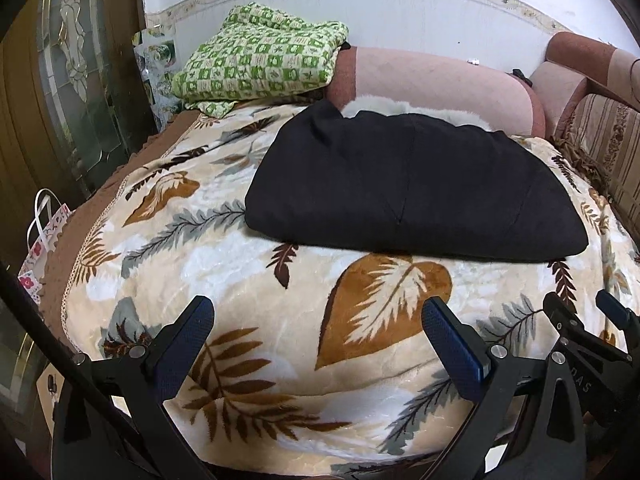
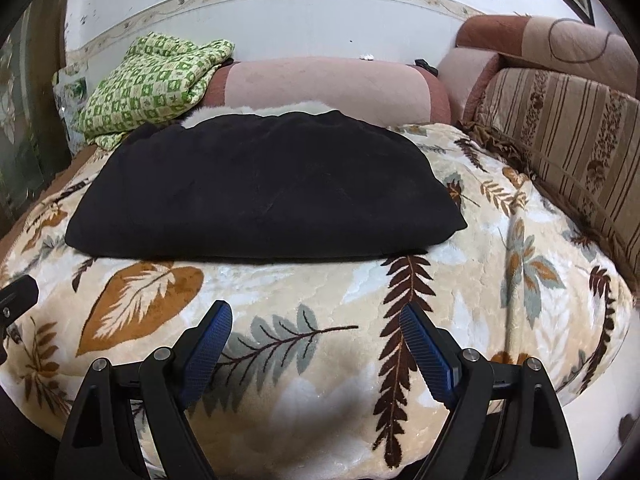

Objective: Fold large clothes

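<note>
Fingers of left gripper and right gripper spread apart, empty; at 12 o'clock, folded black garment, matte, on plush leaf-print blanket.

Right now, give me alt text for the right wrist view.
A folded black garment lies on a leaf-print blanket, white fur trim at its far edge. The open right tongs hover empty before it.

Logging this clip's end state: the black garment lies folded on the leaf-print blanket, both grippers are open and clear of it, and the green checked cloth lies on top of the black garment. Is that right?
Not quite. The green checked cloth sits apart, behind and to the left of the black garment, as the left wrist view shows. The garment does lie folded on the leaf-print blanket, with left gripper and right gripper open and clear of it.
</note>
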The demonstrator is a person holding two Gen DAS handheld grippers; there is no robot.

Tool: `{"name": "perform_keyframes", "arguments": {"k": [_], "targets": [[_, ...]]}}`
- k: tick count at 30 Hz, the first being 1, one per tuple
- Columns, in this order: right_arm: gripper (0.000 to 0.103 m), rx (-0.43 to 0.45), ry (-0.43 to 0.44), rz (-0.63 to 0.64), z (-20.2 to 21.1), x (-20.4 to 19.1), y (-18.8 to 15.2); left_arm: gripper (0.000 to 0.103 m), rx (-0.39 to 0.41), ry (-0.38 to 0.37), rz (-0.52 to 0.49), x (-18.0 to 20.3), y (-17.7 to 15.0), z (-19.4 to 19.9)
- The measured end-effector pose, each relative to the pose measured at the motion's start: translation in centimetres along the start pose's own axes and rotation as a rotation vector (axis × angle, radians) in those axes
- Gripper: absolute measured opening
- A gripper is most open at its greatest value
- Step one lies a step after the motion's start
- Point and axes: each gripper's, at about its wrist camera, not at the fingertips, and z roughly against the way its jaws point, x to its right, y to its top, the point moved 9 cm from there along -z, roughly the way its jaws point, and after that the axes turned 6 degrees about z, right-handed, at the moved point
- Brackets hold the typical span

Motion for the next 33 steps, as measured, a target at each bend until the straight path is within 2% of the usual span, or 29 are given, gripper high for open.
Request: {"name": "perform_keyframes", "arguments": {"k": [5, 12, 33], "targets": [[0.089, -0.011, -0.034, 0.036, -0.4, -0.2, -0.2, 0.103, -0.027, -0.003, 0.008, -0.1, -0.4, -0.9], [0.089, -0.035, -0.052, 0.022, -0.8, 0.4, -0.4, 0.103, -0.065, -0.013, 0.017, -0.1, -1.0, -1.7], [0.09, -0.02, -0.063, 0.029, -0.4, 0.3, -0.2, 0.103, -0.092, -0.026, 0.021, 0.1, -1.7, -2.2]]}}
